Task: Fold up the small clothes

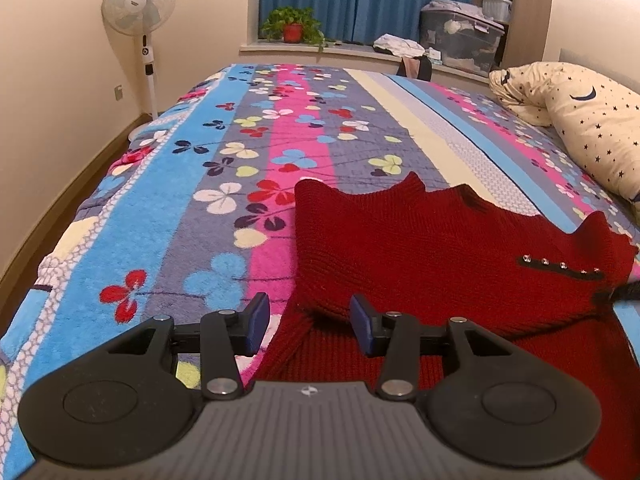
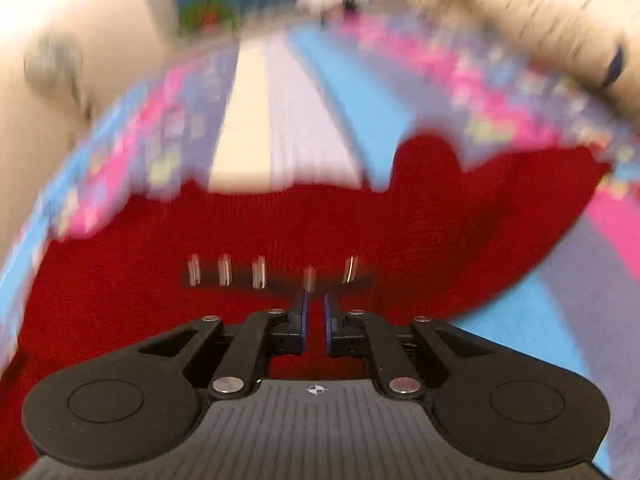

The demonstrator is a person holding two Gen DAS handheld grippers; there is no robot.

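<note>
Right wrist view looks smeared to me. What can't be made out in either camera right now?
- Right wrist view: motion blur; whether the nearly closed right gripper pinches the red sweater is unclear.
- Left wrist view: the open left gripper body hides the sweater's near edge.
- Left wrist view: the frame's right edge cuts off the sweater's right side and the pillow.
</note>
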